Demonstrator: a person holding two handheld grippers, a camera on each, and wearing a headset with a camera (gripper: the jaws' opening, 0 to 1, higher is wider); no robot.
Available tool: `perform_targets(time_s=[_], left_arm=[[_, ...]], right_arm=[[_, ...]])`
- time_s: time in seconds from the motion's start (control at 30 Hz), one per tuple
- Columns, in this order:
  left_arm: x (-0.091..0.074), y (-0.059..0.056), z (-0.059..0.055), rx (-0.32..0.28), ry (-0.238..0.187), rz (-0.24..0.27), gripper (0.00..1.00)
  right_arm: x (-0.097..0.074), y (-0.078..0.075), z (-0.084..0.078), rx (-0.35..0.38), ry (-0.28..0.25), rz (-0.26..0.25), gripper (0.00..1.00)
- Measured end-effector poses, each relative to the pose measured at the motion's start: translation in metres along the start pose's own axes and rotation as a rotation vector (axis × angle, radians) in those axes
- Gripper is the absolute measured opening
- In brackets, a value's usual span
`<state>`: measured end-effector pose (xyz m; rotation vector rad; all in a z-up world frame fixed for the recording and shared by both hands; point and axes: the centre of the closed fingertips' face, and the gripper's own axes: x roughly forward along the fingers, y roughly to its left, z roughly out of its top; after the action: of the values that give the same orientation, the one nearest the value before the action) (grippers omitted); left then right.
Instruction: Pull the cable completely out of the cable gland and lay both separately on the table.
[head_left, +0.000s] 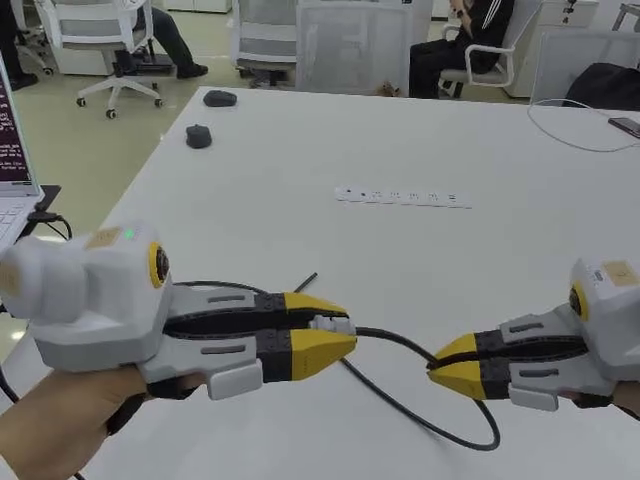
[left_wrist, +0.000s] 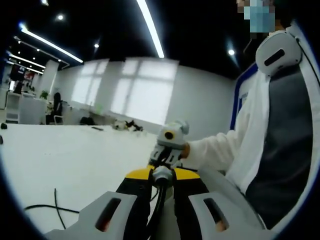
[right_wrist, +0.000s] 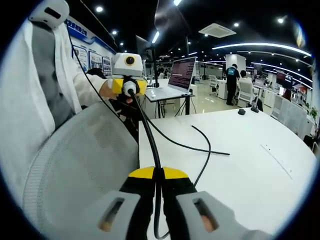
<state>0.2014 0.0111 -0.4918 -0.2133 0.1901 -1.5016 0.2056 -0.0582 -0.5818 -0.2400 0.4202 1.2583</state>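
Black, smooth-sheathed cable (head_left: 395, 341) spans the gap between my two grippers above the matte white table (head_left: 420, 130). The left gripper (head_left: 348, 334) is pinched on the small grey-white gland (head_left: 335, 324). The right gripper (head_left: 433, 366) is clamped on the cable itself, near the gland. The cable is threaded through the gland, and its slack loops across the tabletop. I judge the cable light, limp and slippery, so it wants a firm hold close to the gland. The gland looks hard and rounded, best gripped across its body. The jaws are yellow-tipped, with grey shells behind.
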Motion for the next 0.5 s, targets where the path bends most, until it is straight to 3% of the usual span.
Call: perform_targets(time_s=[0.3,0.37,0.5], left_arm=[[-0.003,0.011,0.013,0.002,-0.036,0.053,0.16],[-0.004,0.012,0.014,-0.002,-0.037,0.061,0.16],[0.002,0.008,0.01,0.045,0.006,0.058,0.16]], right_arm=[[-0.009,-0.001,0.018,0.033,-0.015,-0.022,0.03],[-0.01,0.001,0.034,0.013,-0.06,-0.017,0.04],[-0.008,0.01,0.072,-0.037,-0.141,0.001,0.13]])
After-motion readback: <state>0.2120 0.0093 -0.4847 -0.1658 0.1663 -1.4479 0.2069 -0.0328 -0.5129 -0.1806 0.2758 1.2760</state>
